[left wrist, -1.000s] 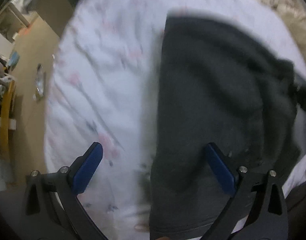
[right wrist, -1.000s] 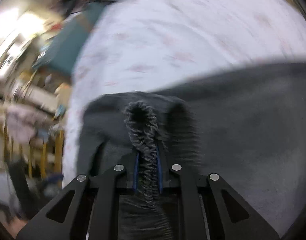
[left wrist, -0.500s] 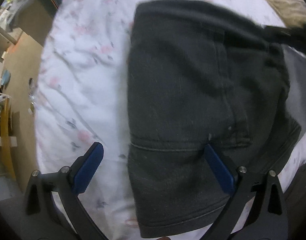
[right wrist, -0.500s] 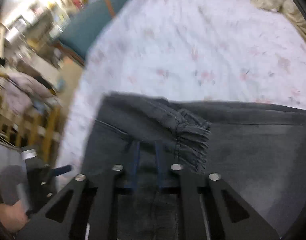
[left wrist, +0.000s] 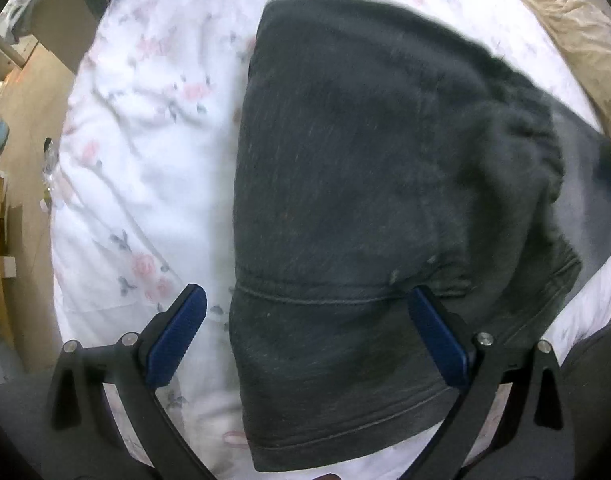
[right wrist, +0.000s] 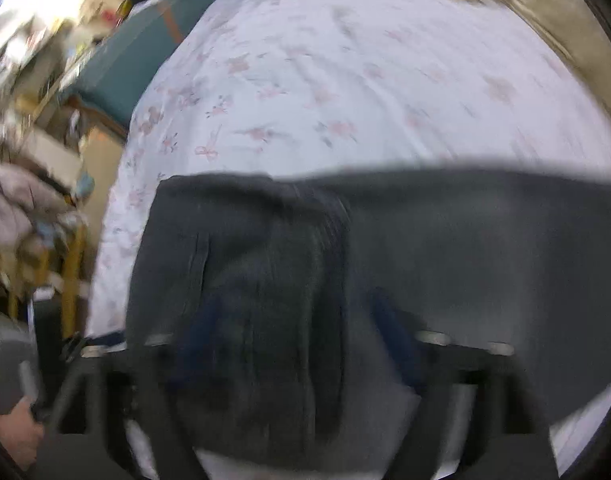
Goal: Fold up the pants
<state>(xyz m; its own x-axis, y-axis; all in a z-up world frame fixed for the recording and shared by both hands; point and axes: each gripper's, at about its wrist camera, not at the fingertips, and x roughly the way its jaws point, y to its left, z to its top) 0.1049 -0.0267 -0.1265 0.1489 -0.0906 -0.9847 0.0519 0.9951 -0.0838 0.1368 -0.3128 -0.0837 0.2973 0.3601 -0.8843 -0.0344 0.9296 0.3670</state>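
Dark grey pants lie folded on a white bedsheet with pink flowers. My left gripper hangs straight above their near hem, open, blue pads wide apart and touching nothing. In the blurred right wrist view the same pants lie flat below my right gripper, whose jaws are opening; the folded cloth lies beneath the gap, free of the pads. A fold edge runs across the pants near the top of the pile.
A beige blanket is bunched at the far right of the bed. A teal chair and cluttered shelves stand past the bed's left edge. A hand shows at the lower left of the right wrist view.
My right gripper let go of the gathered pants cloth, spread its jaws and rose. The cloth dropped flat onto the pile. The left gripper stayed open, shifting slightly over the pants.
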